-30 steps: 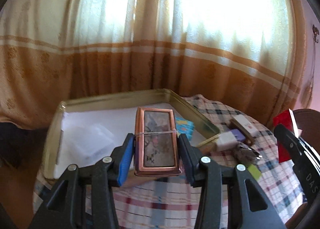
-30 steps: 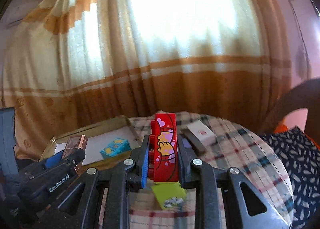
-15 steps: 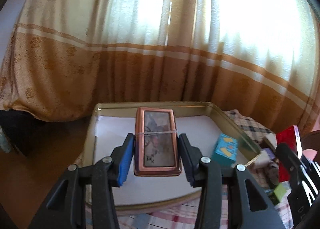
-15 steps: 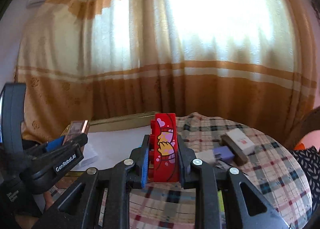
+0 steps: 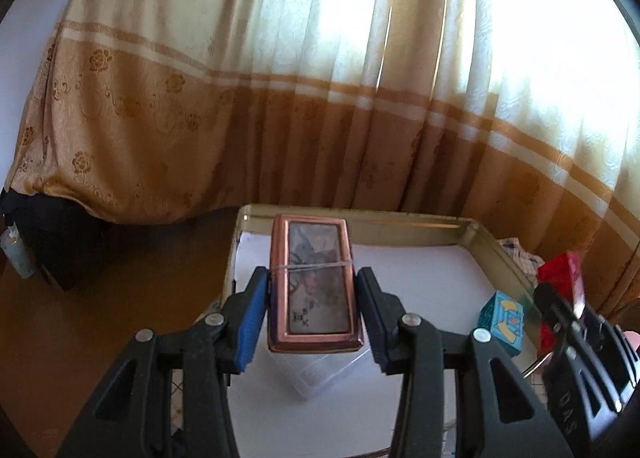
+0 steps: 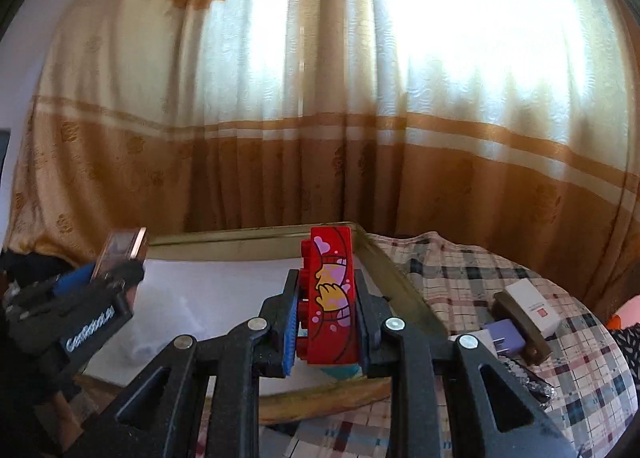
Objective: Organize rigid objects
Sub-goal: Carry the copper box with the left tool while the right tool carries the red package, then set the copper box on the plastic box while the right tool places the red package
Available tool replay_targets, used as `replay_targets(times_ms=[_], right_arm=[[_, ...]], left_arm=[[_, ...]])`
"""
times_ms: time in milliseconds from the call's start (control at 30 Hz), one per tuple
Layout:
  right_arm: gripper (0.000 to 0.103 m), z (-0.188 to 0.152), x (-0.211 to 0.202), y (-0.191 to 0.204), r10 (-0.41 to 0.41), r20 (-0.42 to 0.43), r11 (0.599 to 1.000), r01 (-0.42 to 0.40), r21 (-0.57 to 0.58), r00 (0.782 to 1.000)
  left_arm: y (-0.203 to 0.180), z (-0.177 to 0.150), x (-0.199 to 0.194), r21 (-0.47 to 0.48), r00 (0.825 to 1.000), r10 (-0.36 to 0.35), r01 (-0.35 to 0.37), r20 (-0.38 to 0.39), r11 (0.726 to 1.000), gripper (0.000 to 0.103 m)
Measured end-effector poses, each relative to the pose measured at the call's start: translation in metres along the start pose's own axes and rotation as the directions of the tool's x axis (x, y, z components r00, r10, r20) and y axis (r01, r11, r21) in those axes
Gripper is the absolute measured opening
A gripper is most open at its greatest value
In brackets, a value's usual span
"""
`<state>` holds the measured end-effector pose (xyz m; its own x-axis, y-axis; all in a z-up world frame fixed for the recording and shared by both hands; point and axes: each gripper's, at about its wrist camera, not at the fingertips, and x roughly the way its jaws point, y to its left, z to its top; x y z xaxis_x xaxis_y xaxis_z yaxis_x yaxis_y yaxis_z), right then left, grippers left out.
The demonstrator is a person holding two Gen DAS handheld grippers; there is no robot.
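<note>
We look along each gripper's fingers toward the curtain (image 5: 280,129), close above the gold tray (image 5: 400,222). Our left view sits over the tray's left half, our right view at its right edge; both share the tray.

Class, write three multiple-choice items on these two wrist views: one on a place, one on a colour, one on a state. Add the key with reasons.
1. Where does the small turquoise box with yellow print stand?
A. inside the gold metal tray
B. on the plaid tablecloth
C. in a gripper

2. What colour is the toy brick held by the right gripper?
A. green
B. red
C. white

3. What is the state of the left gripper?
A. open wide and empty
B. shut on the copper-framed rectangular case
C. lying on the floor

Key: 1 A, it sits on the tray's white liner near the right wall. 2 B, red with pink hearts. 3 B, both pads press the case's sides.
</note>
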<state>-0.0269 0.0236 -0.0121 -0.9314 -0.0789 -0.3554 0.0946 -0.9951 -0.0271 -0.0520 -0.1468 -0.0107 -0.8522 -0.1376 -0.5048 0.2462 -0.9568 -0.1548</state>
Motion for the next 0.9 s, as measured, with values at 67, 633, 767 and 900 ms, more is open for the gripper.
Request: replay_targets(times_ms=[67,633,767,900], right_arm=[[0.025,0.000,0.004,0.000,-0.001,-0.019,1.000,0.001,-0.004,1.000],[0.026,-0.001,0.023,0.003,0.008,-0.116,0.999,-0.011,-0.032,0.993],[0.026,-0.002,0.032,0.003,0.021,-0.156,0.999,-0.027,-0.035,0.988],[0.026,-0.003,0.041,0.008,0.036,-0.203,0.997,-0.049,-0.059,0.978]], left_arm=[[-0.002,-0.001,0.003,0.005,1.000,0.003,-0.003,-0.013,1.000,0.044],[-0.027,-0.002,0.013,0.139,0.997,0.031,-0.021,-0.074,0.990,0.044],[-0.022,-0.001,0.019,0.115,0.994,0.036,-0.024,-0.100,0.993,0.044],[-0.022,-0.002,0.023,0.107,0.992,0.035,-0.022,-0.120,0.994,0.044]])
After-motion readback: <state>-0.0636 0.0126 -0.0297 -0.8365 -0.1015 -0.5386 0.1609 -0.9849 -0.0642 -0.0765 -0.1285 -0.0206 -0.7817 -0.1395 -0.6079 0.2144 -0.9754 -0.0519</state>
